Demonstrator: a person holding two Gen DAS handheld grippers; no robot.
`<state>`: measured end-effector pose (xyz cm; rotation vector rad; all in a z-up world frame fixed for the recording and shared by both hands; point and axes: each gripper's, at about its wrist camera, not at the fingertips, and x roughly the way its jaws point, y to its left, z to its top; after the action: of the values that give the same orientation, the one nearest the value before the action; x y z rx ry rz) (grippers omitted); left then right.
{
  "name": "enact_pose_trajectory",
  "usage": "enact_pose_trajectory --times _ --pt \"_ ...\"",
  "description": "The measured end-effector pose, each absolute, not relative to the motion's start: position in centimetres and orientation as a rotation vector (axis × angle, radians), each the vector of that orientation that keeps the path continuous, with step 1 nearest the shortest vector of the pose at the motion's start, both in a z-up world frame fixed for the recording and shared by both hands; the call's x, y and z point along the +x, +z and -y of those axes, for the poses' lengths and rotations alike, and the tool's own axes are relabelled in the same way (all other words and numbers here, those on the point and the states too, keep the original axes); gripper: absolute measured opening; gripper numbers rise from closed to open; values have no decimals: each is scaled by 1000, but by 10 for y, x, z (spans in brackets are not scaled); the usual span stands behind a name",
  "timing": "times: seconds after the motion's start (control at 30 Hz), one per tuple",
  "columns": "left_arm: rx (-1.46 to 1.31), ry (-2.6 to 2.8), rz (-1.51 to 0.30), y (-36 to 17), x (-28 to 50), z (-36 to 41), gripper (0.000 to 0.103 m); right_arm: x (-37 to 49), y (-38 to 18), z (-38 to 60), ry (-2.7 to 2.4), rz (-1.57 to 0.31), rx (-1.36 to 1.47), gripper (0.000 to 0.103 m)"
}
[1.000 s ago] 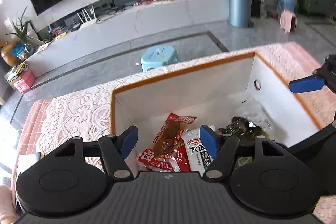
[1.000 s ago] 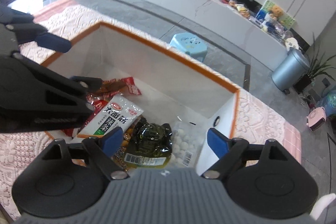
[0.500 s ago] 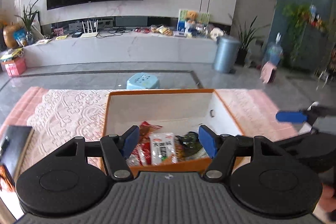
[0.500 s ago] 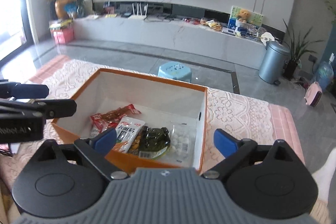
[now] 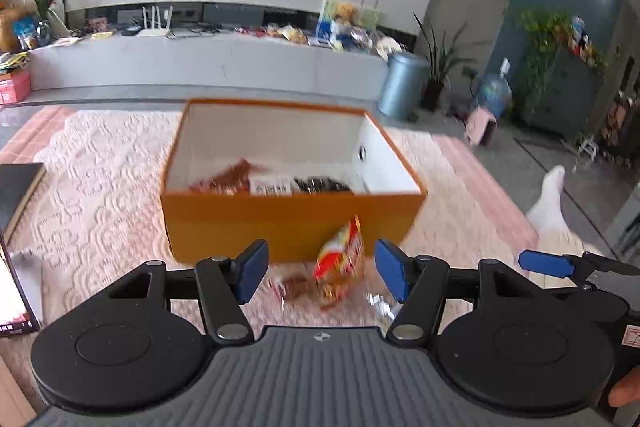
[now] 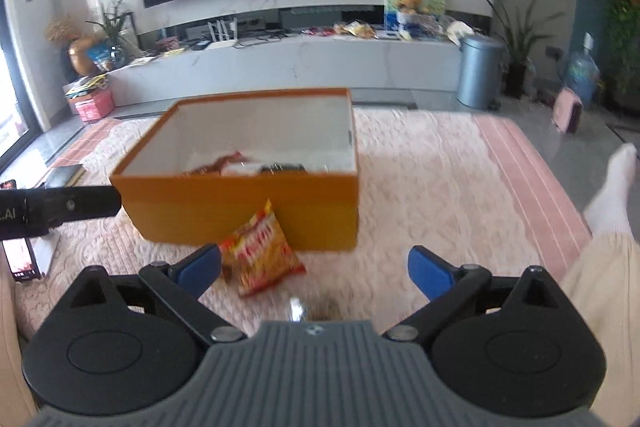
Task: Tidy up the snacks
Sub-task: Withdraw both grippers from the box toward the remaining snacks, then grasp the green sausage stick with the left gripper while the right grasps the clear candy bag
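Observation:
An orange box point(image 5: 292, 223) with white inner walls stands on a lace cloth and holds several snack packets point(image 5: 272, 183). It also shows in the right wrist view point(image 6: 240, 215). A red and yellow snack bag point(image 5: 342, 259) leans on the box's near wall; the right wrist view shows it too point(image 6: 260, 251). A small brown snack point(image 5: 296, 287) and a clear wrapper point(image 5: 378, 301) lie beside it. My left gripper point(image 5: 320, 275) is open and empty, just short of the bag. My right gripper point(image 6: 314, 269) is open and empty, with the bag near its left finger.
A dark book point(image 5: 18, 187) and a phone point(image 6: 20, 259) lie at the table's left. The person's white-socked leg point(image 6: 612, 187) is at the right. The right gripper's blue finger point(image 5: 546, 264) shows at the left wrist view's right edge.
Both grippers have pulled back from above the box to its near side. The snack bag and small items in front of the box have come into view.

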<state>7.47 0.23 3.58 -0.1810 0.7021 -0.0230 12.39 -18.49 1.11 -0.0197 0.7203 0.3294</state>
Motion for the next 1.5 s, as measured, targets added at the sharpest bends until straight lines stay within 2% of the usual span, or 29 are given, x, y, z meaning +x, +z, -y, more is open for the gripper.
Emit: enact_pose_trajectory --times 0.2,0.3,0.43,0.53,0.6,0.63,0.67,0.93,1.0,1.1,1.5 --pt "-242 -83 -797 16 66 0 70 107 -13 193 296 -746 -27 94" --pt "-273 -90 -861 2 68 -2 59 105 -22 196 294 -765 -40 92" --pt "-313 -71 -920 -16 74 -2 33 101 -35 198 291 -759 -58 92" --pt "-336 -48 -936 -28 71 4 33 100 -45 194 280 -757 -103 92" --pt "-342 -40 -955 -34 73 6 48 99 -50 192 286 -754 -121 92" --pt "-351 -45 -972 -37 75 6 62 100 -52 192 289 -754 -129 92" --pt "-362 -49 -986 -40 77 6 69 101 -53 191 292 -754 -137 92" --pt "-405 -35 -1087 -62 91 8 70 104 -66 186 297 -746 -165 92" --pt "-412 -44 -1119 -68 94 10 67 106 -69 188 289 -746 -163 91" --pt "-432 -40 -1158 -79 98 11 62 111 -74 190 274 -765 -152 83" --pt "-418 24 -1170 -100 110 14 46 118 -84 186 306 -764 -152 83"
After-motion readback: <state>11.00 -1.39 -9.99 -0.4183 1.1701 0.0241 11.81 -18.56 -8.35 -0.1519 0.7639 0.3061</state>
